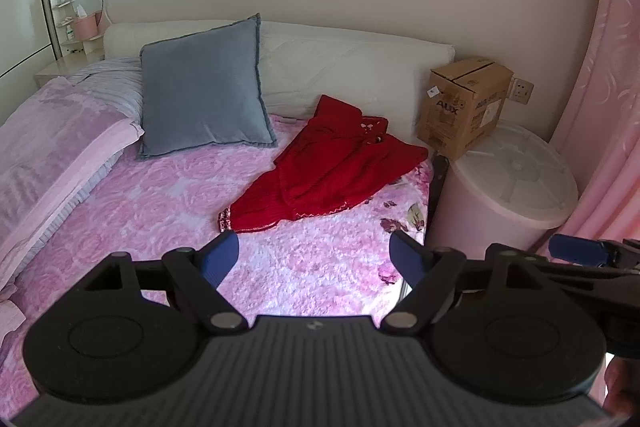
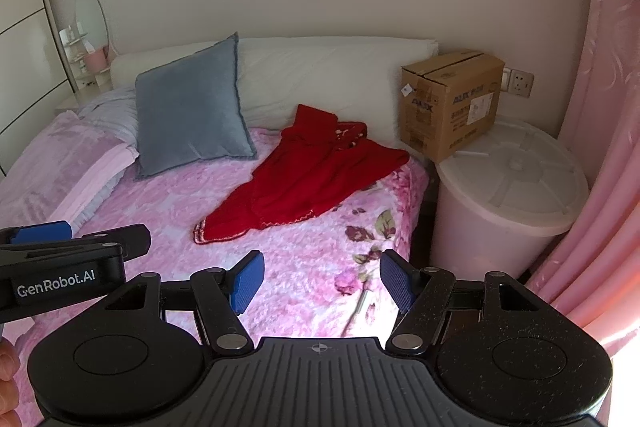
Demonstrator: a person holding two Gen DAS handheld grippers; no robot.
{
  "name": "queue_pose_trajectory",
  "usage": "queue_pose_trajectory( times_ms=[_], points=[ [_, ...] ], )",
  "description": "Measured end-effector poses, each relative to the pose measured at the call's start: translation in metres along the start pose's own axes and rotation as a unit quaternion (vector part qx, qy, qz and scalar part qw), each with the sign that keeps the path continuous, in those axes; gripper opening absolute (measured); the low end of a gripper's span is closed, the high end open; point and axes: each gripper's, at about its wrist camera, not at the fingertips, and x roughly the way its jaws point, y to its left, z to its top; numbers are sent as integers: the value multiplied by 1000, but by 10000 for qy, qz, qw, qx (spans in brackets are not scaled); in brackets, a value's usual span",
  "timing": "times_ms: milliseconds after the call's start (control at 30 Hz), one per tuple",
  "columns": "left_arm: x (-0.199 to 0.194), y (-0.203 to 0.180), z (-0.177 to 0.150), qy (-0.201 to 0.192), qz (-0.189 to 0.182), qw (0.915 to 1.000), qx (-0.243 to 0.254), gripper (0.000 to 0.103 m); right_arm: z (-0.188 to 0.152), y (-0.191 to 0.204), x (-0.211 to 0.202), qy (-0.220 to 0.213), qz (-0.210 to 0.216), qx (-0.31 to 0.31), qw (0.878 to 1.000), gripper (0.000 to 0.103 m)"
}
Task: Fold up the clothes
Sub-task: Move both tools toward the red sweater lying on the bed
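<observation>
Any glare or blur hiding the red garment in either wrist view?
Left wrist: crumpled red knitted garment evenly lit and sharp enough; fisheye bends the pink curtain. Right wrist: garment clear; bright glare only at the lower right curtain edge.

A red knitted garment [image 1: 332,167] lies crumpled on the pink bedspread near the bed's right edge, collar toward the headboard, its trimmed hem spread toward the foot, unfolded.
</observation>
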Motion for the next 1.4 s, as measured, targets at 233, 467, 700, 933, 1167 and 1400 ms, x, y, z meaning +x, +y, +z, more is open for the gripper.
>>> queue_pose_trajectory(
  times_ms=[233,467,700,933,1167,1400],
  points=[
    [9,-18,2,1,22,10000,19,80,-1,11,-2,6,-10,-1,10000,68],
    [18,-24,6,38,-27,10000,24,80,12,-16,5,44,-3,1,10000,68],
    [21,-17,10,44,-67,10000,-21,80,14,-14,6,26,14,-22,10000,68],
    [26,-8,16,77,-52,9999,-56,80,19,-9,12,37,3,-39,10000,68],
    [31,0,15,120,-78,9999,-91,80,23,-10,18,76,5,-84,9999,68],
    [34,6,17,121,-128,9998,-79,80,24,-8,21,77,-12,-100,9999,68]
  ],
)
